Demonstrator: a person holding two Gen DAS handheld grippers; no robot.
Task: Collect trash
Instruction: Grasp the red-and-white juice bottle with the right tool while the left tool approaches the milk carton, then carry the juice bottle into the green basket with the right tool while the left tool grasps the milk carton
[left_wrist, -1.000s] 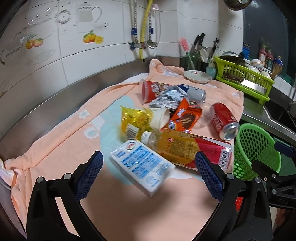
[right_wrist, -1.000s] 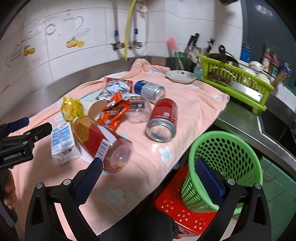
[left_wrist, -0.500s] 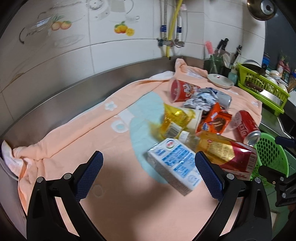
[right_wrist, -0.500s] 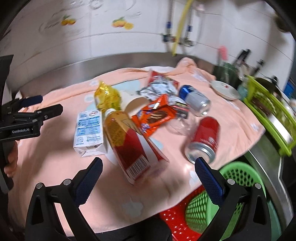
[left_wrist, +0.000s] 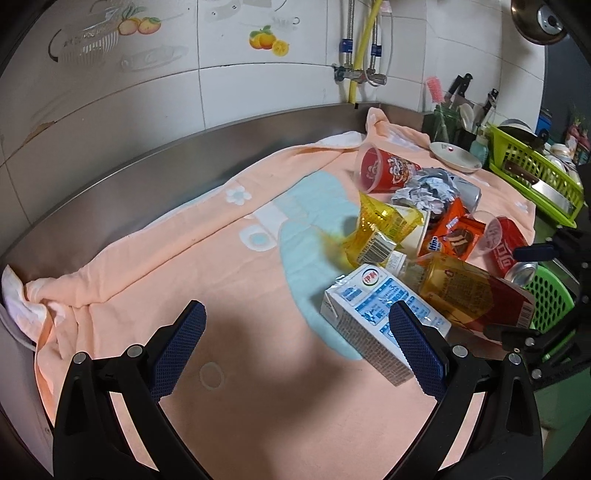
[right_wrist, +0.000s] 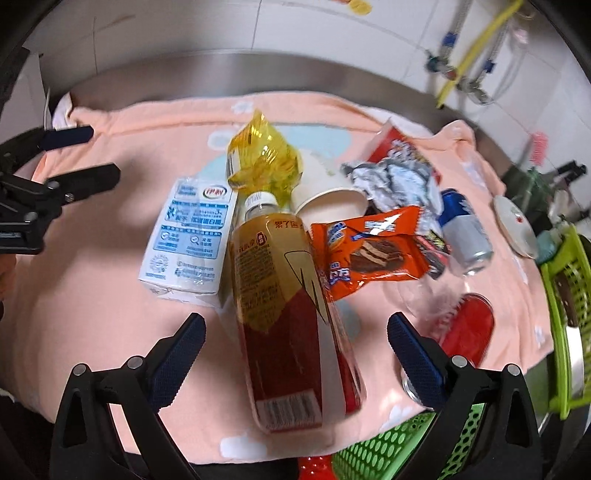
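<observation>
Trash lies in a heap on a peach towel (left_wrist: 184, 266): a white and blue milk carton (left_wrist: 373, 314) (right_wrist: 188, 240), a tea bottle with a red and yellow label (right_wrist: 284, 314) (left_wrist: 465, 291), a yellow wrapper (right_wrist: 262, 158), an orange biscuit wrapper (right_wrist: 369, 251), a paper cup (right_wrist: 332, 206), crumpled foil (right_wrist: 399, 181), a blue can (right_wrist: 465, 232) and a red can (right_wrist: 469, 328). My right gripper (right_wrist: 293, 354) is open, its fingers on either side of the bottle. My left gripper (left_wrist: 295, 350) is open over bare towel, left of the carton.
A green mesh basket (right_wrist: 391, 446) (left_wrist: 550, 299) stands below the counter's front edge, over something red (right_wrist: 314, 465). A green dish rack (left_wrist: 535, 177) and a small plate (left_wrist: 456, 155) stand at the right. A steel backsplash and tiled wall run behind.
My right gripper has swung left from the basket to over the tea bottle. My left gripper has moved left, so the carton now sits by its right finger.
</observation>
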